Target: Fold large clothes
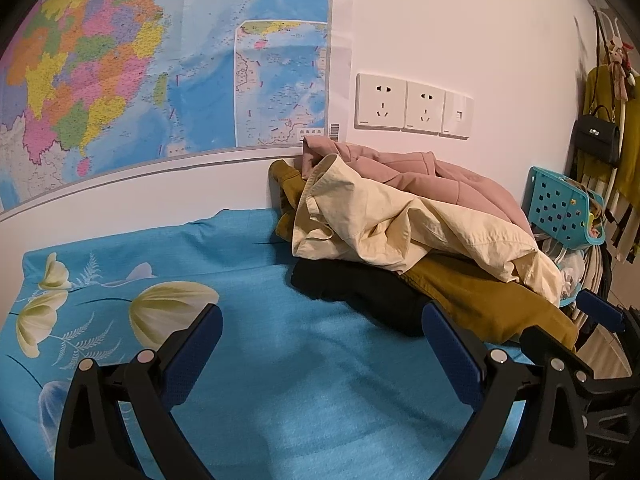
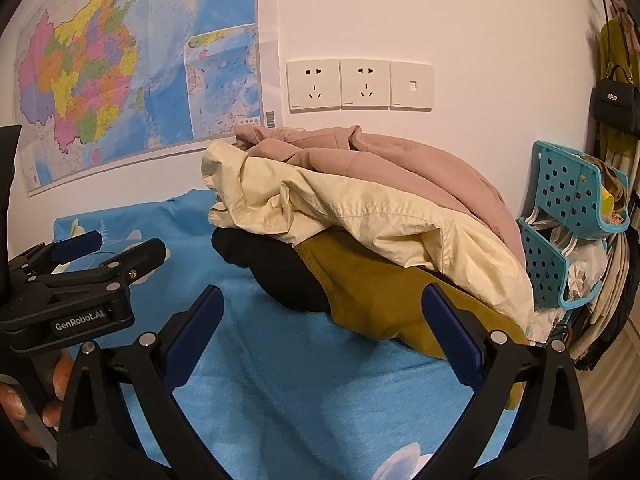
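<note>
A: Where's the stuff to fold?

B: Heap of clothes (image 2: pixel 360 232) straight ahead of my right tongs (image 2: pixel 320 320), pushed up vs. the wall under the sockets (image 2: pixel 360 86). From my left tongs (image 1: pixel 322 338) it's ahead & off to the right. Cream jacket (image 1: pixel 404 220) on top, pink coat (image 1: pixel 436 176) behind it nearest the wall, mustard garment (image 2: pixel 380 296) & a black one (image 2: pixel 276 272) underneath, closest to my right tips.

A: Why dumped there?

B: My guess: keeps the blue flowered sheet (image 1: pixel 280 360) bare in front of both tongs, i.e. room to spread one piece flat. Nothing laid out yet, so I'd say folding hasn't begun.

A: And the tongs?

B: Both spread wide, nothing between the blue pads (image 1: pixel 192 352), nothing touched. Both hover over the sheet. Right tips sit just short of the mustard & black edge; left ones are over bare sheet, near the black garment's corner.

A: Left one visible from the right cam?

B: Yep, at my left, my hand (image 2: pixel 24 400) round its handle.

A: Next?

B: Prob. pull the cream jacket off the top; it's loose, should slide free w/o dragging the rest.
</note>
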